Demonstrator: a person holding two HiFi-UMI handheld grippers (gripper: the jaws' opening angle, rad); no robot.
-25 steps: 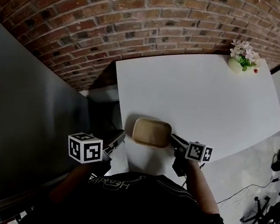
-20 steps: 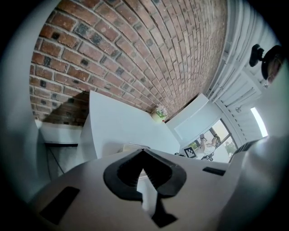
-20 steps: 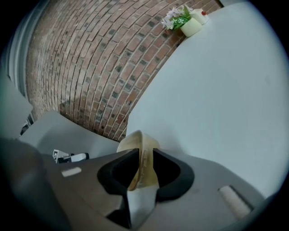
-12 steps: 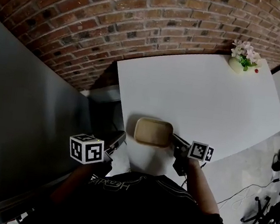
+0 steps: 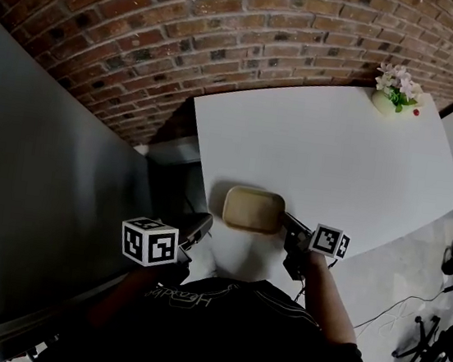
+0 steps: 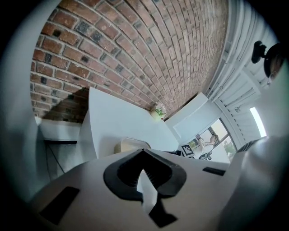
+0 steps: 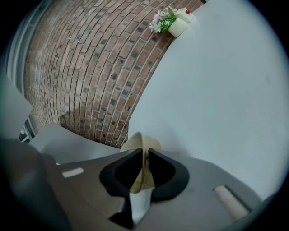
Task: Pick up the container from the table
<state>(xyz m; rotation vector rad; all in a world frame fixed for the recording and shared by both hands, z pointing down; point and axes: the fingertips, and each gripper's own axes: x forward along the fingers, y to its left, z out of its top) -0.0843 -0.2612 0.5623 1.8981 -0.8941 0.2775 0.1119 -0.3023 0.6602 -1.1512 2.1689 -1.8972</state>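
A tan, shallow rectangular container [image 5: 253,209] lies near the front edge of the white table [image 5: 338,149]. My right gripper [image 5: 287,220] is at the container's right end. In the right gripper view the jaws are shut on the container's thin rim [image 7: 141,143], with the right gripper [image 7: 145,152] pinching it edge-on. My left gripper [image 5: 202,225] hangs off the table's left front corner, apart from the container. Its jaws meet with nothing between them in the left gripper view [image 6: 143,151], and the container [image 6: 132,144] shows just beyond them.
A small pot of pale flowers [image 5: 396,92] stands at the table's far right corner against the brick wall [image 5: 189,22]. A grey panel [image 5: 35,192] runs along the left. Cables and chair bases lie on the floor at the right [image 5: 437,344].
The left gripper has drifted a little right, toward the table's corner. The right gripper stays shut on the container's right end; the whole view has shifted slightly.
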